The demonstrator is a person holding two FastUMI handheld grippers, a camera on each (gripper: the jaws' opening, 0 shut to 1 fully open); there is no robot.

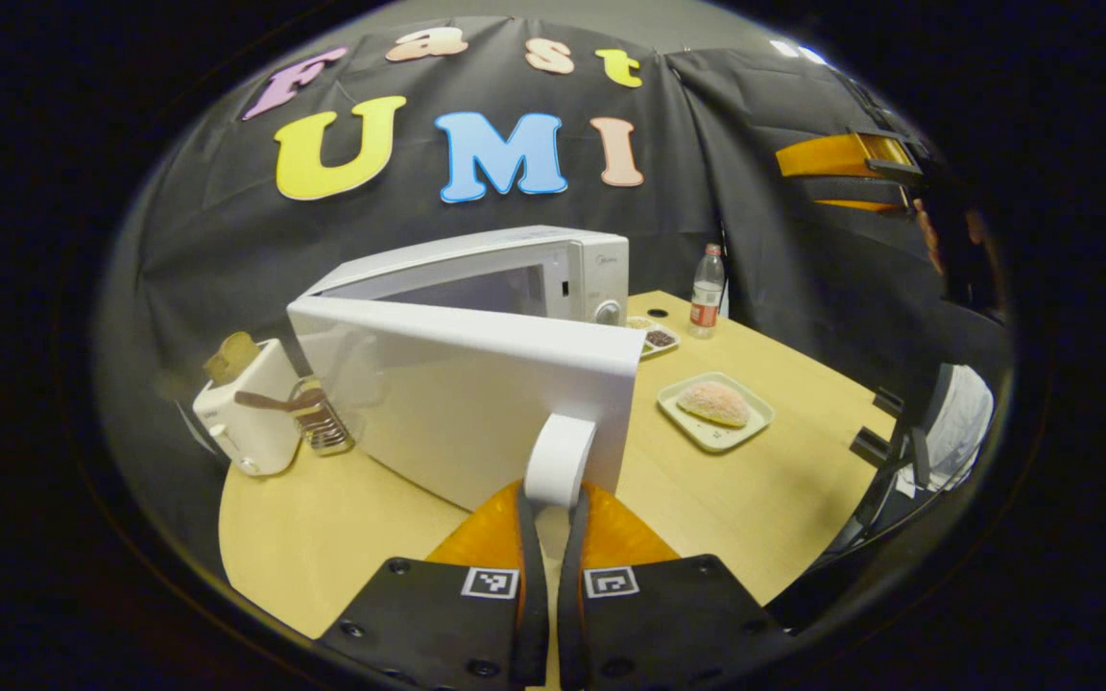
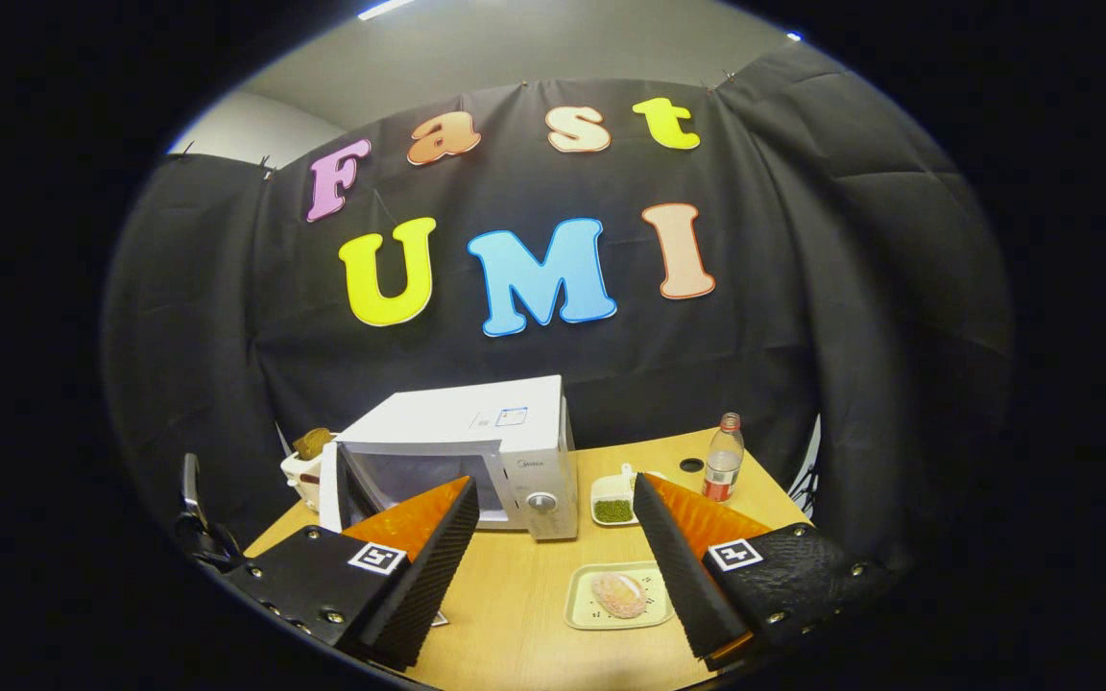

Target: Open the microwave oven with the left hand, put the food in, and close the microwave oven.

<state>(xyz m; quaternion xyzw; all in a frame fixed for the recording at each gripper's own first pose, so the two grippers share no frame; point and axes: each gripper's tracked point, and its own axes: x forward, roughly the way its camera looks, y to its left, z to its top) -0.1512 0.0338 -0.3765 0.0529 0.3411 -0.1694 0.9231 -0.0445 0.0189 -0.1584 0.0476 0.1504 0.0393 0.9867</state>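
The white microwave (image 1: 572,264) stands at the back of the wooden table (image 1: 783,499) with its door (image 1: 462,403) swung wide open toward me. My left gripper (image 1: 551,499) is shut on the door's white handle (image 1: 561,456). A pale plate (image 1: 711,443) to the right of the door carries the pink, rounded food (image 1: 714,403). In the right gripper view my right gripper (image 2: 553,485) hangs open and empty above the table. The food (image 2: 617,595) on its plate (image 2: 580,614) lies between the fingers (image 2: 678,566), and the microwave (image 2: 476,432) is beyond it.
A white toaster (image 1: 246,408) with toast stands left of the door, beside a small wire rack (image 1: 323,422). A water bottle (image 1: 707,291) and a small divided dish (image 1: 654,338) sit right of the microwave. The other gripper (image 1: 836,158) hangs high on the right.
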